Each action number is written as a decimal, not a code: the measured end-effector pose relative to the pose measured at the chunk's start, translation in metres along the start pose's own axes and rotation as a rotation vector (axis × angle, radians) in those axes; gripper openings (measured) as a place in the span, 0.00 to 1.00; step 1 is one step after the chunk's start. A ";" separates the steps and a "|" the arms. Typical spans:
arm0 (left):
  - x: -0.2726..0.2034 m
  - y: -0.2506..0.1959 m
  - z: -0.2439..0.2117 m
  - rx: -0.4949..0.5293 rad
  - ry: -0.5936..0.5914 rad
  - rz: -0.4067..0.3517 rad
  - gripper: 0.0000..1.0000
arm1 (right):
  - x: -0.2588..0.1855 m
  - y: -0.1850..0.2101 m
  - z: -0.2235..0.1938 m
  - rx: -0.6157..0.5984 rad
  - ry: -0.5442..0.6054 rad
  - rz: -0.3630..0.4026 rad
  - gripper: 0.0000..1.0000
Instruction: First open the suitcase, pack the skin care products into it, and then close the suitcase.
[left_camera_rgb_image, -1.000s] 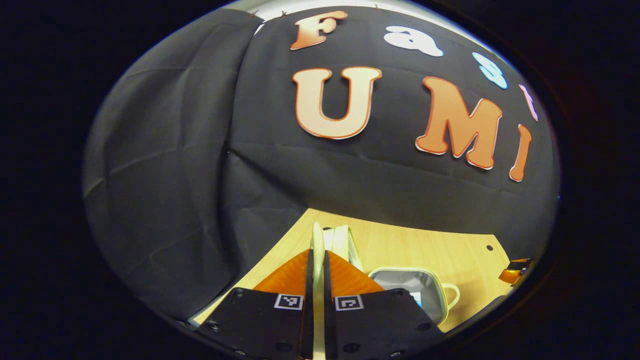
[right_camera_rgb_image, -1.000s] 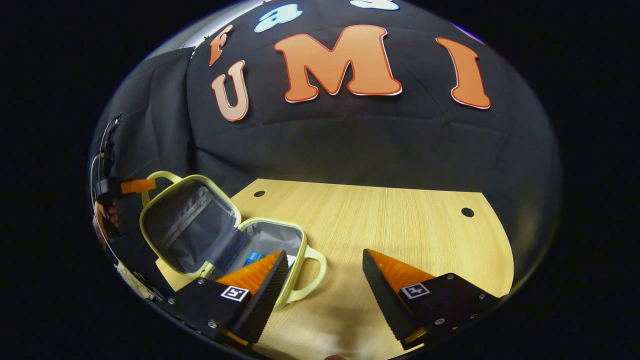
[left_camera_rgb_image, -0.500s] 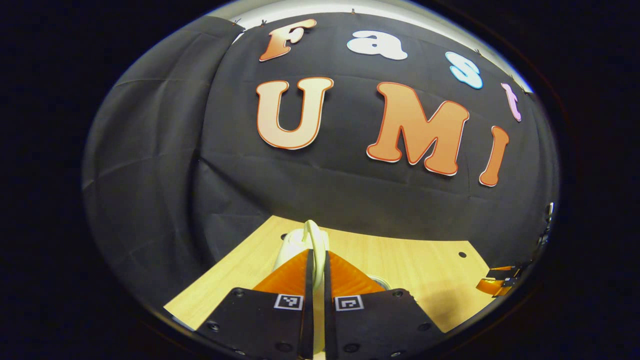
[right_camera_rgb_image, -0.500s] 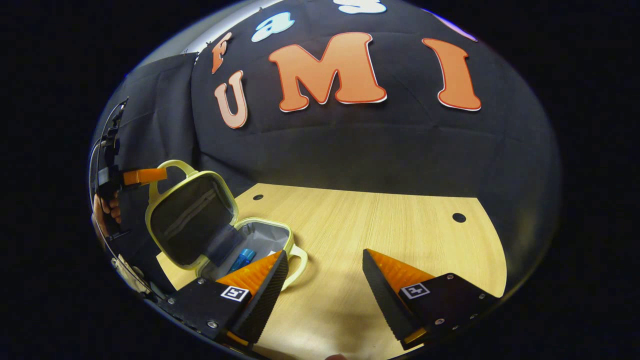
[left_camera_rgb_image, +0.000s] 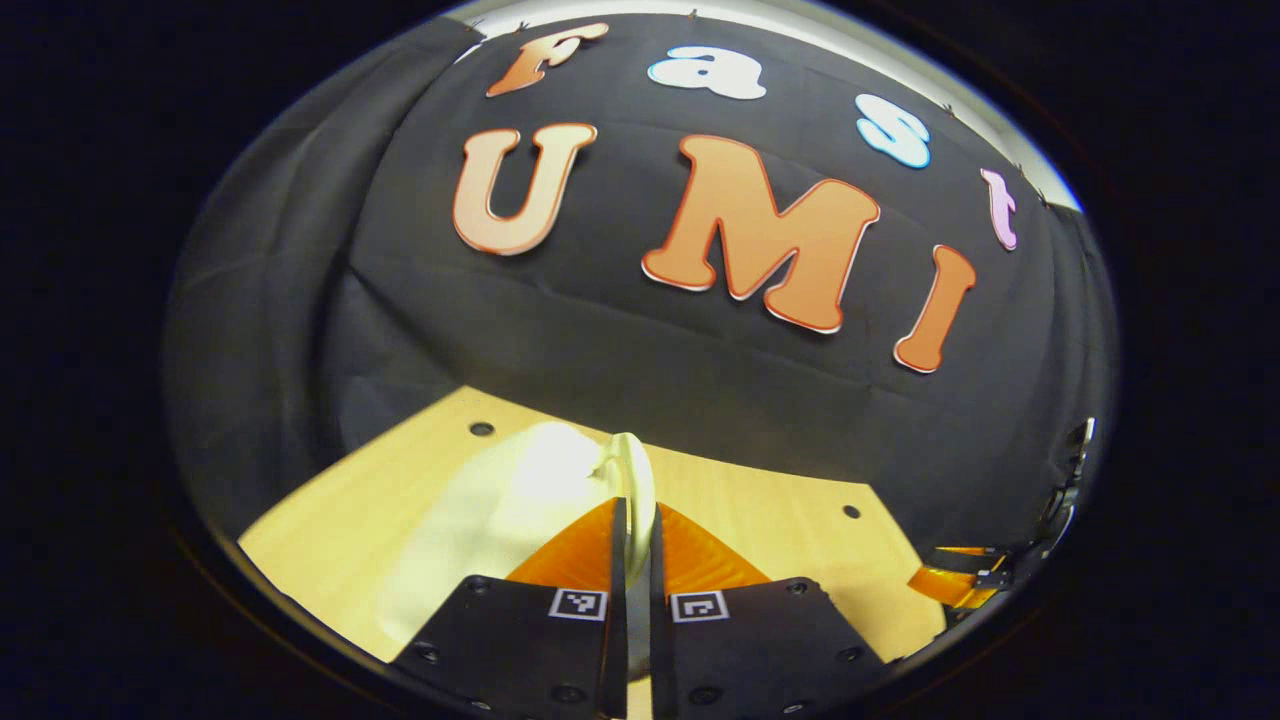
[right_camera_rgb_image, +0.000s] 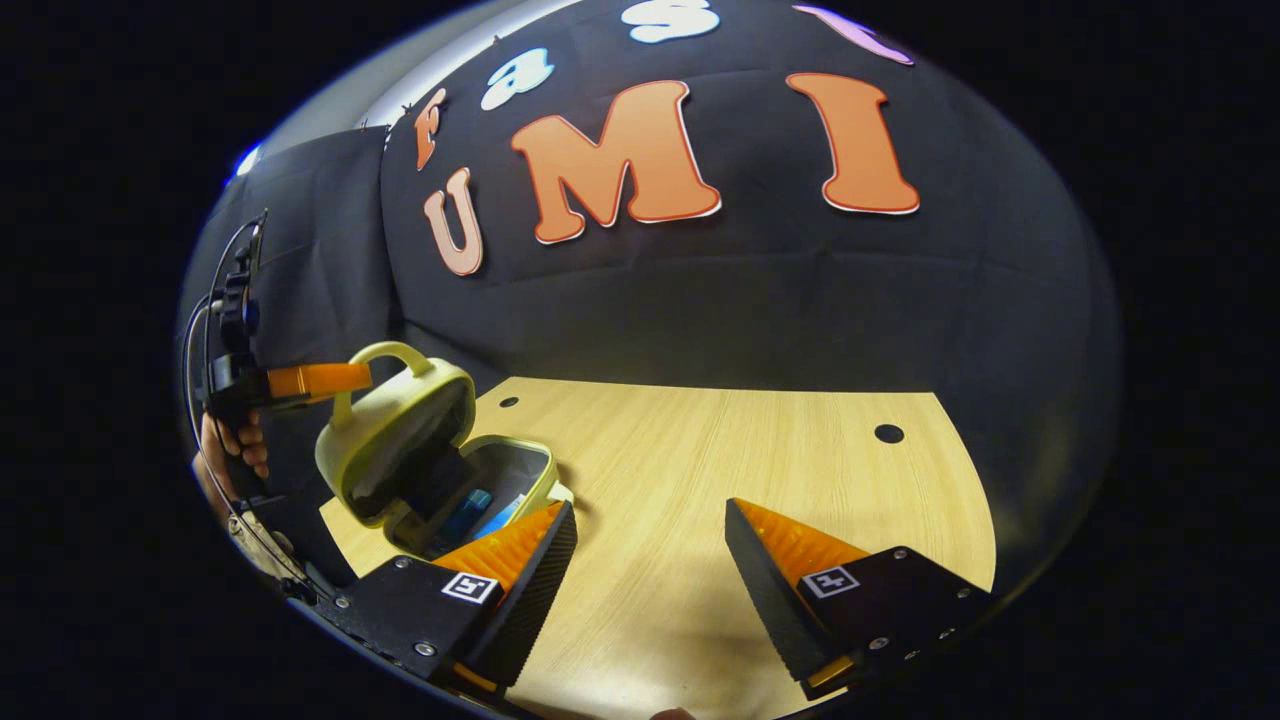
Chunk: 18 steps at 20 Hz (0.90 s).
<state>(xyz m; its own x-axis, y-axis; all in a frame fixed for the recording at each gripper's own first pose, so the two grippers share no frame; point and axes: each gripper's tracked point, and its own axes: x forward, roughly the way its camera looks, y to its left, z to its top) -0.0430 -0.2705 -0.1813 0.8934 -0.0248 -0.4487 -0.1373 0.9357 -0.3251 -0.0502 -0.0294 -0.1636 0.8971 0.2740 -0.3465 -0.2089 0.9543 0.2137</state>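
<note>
**Lid handle held, case half shut**

A light wooden table (right_camera_rgb_image: 740, 470) is seen in front of a black cloth wall (right_camera_rgb_image: 760, 300). Small round holes (right_camera_rgb_image: 888, 433) are cut into the table top near its far edge.

In the right gripper view, far to the left, a hand (right_camera_rgb_image: 232, 455) is seen holding the left gripper (right_camera_rgb_image: 345, 378). Its tips are pressed together on the looped handle (right_camera_rgb_image: 390, 352) of the suitcase lid (right_camera_rgb_image: 400, 425). The suitcase (right_camera_rgb_image: 500, 480) is a small pale yellow case with a grey lining. It is set on the left part of the table. The lid is tilted over the bottom half, partly shut, with a gap left at the front. Something blue (right_camera_rgb_image: 465, 508) is seen lying inside the bottom half.

In the left gripper view, the handle (left_camera_rgb_image: 632, 480) is seen pinched between the two fingers (left_camera_rgb_image: 575, 550), which are nearly touching.

To the right, the right gripper (right_camera_rgb_image: 650, 530) is held low over bare table. Its jaws are spread wide and nothing is held between them. The suitcase is just left of its left finger (right_camera_rgb_image: 520, 550), and part of the case is hidden behind that finger.
</note>
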 end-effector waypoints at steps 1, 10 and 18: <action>0.004 -0.010 -0.013 -0.016 0.021 -0.012 0.09 | -0.002 -0.006 -0.002 0.004 0.005 -0.002 0.95; 0.030 -0.059 -0.106 0.052 0.209 -0.051 0.10 | -0.002 -0.020 -0.008 0.017 0.015 0.021 0.95; 0.034 -0.069 -0.173 0.128 0.340 -0.034 0.10 | -0.005 -0.020 -0.009 -0.003 0.012 0.041 0.95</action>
<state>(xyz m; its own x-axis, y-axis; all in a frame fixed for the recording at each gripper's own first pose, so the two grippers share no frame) -0.0776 -0.3967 -0.3186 0.6999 -0.1521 -0.6978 -0.0361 0.9683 -0.2472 -0.0539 -0.0487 -0.1747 0.8831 0.3145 -0.3483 -0.2467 0.9425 0.2255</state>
